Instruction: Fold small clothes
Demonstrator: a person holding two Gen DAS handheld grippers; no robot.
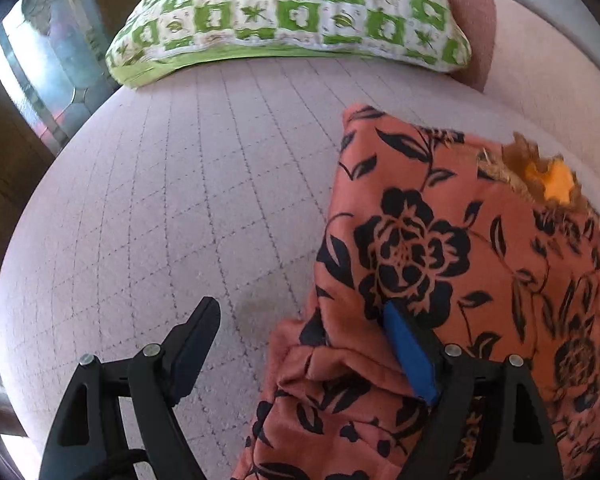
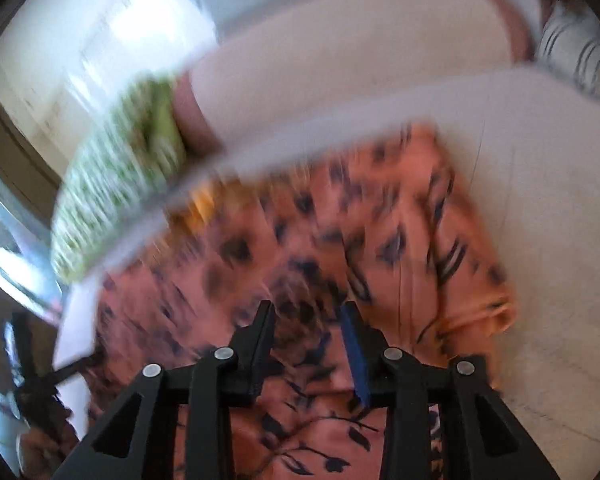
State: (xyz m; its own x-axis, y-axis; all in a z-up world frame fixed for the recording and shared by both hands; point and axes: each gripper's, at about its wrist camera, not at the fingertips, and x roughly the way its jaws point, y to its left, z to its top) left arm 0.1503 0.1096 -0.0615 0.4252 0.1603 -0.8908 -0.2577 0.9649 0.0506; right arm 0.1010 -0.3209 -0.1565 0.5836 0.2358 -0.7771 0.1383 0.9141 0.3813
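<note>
Orange garment with black floral print (image 1: pixel 440 248) lies at right and lower centre of the left-wrist frame, on a pink quilted bedspread (image 1: pixel 172 208). Left gripper (image 1: pixel 300 344): tongs spread wide, gripping nothing, one finger resting against the cloth. Right gripper (image 2: pixel 308 328): tongs partly apart above the garment (image 2: pixel 300 248); grip cannot be judged through blur. Green-checked pillow (image 1: pixel 284 12) at top.

The garment (image 1: pixel 440 264) lies on the quilted cover (image 1: pixel 180 200), to the right in the left wrist view. The pillow (image 1: pixel 292 16) lies on the same cover, well beyond the garment and to its left. A bolster (image 1: pixel 474 28) sits behind the pillow's right end, beyond the garment.
</note>
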